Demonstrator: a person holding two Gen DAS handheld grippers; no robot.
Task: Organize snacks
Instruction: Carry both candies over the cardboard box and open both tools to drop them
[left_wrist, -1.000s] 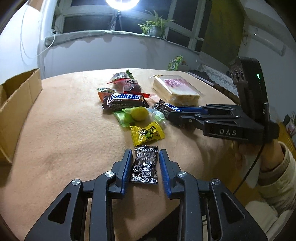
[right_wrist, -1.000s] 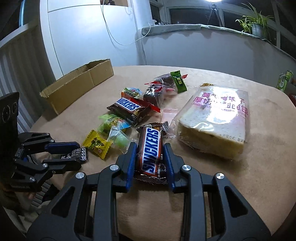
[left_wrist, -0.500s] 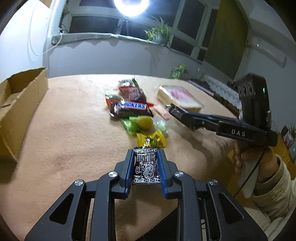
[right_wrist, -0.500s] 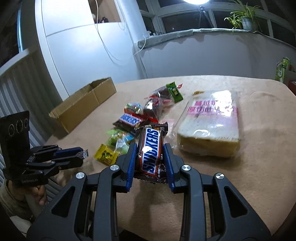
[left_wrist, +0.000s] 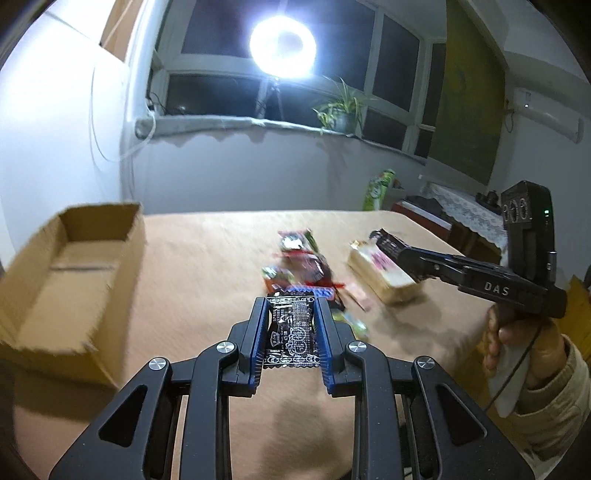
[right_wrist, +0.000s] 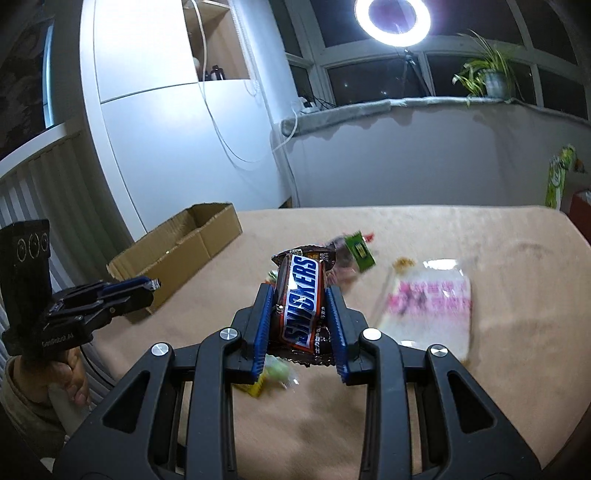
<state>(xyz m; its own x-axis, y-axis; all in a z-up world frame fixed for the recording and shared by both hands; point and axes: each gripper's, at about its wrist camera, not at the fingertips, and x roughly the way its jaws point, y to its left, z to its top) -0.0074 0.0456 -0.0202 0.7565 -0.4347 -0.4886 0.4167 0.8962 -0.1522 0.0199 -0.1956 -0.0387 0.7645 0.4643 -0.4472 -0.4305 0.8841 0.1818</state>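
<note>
Tan cloth covers the table (left_wrist: 192, 258), lit by a white ring light (right_wrist: 392, 17) at dark windows. Above it, the left gripper (left_wrist: 292, 334) pinches a small black foil packet with white print (left_wrist: 292, 332) between its blue pads, clear of the cloth. The right gripper (right_wrist: 300, 314) clamps a brown Snickers bar (right_wrist: 302, 299) the same way, lifted off the table. Below and behind them lies a blurred heap of bright wrapped sweets (left_wrist: 299, 266), with a clear-wrapped pale sponge cake with a pink label (right_wrist: 430, 308) just beside it. An open brown cardboard box (left_wrist: 70, 269) sits at the table's left edge. A hand in a beige sleeve (left_wrist: 517, 343) grips the right tool's handle.
</note>
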